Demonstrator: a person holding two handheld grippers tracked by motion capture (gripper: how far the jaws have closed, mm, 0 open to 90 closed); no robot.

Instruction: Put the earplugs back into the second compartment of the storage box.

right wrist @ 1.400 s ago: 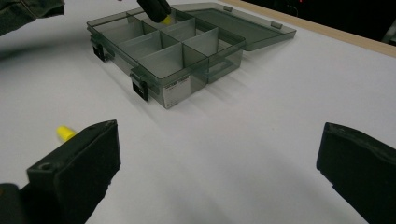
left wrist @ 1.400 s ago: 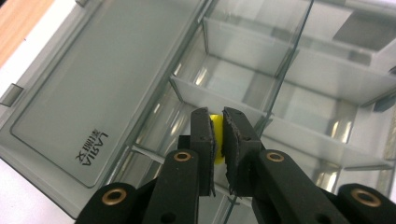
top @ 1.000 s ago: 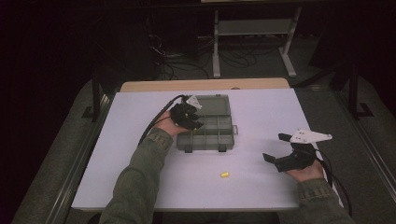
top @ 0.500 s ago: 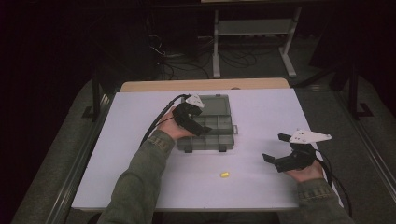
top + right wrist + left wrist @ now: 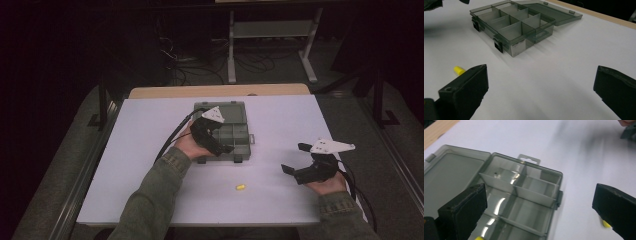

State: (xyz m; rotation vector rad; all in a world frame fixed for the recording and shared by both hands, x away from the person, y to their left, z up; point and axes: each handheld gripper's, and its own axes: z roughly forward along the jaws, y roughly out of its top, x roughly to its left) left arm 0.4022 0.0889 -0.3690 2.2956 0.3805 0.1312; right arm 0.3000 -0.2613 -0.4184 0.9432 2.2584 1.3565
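Jaws spread wide and empty, the left gripper (image 5: 226, 148) is sliding across the open box (image 5: 235, 134) toward the worktop's near edge, probably after the yellow piece (image 5: 240, 187), while the right gripper (image 5: 295, 161) is idling, equally spread.

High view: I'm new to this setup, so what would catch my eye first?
The open grey box at mid-table, lid laid flat behind its divided tray. The left claw hangs open over it, while the right claw waits open near the table's right edge. A yellow piece lies alone between them, nearer the person.
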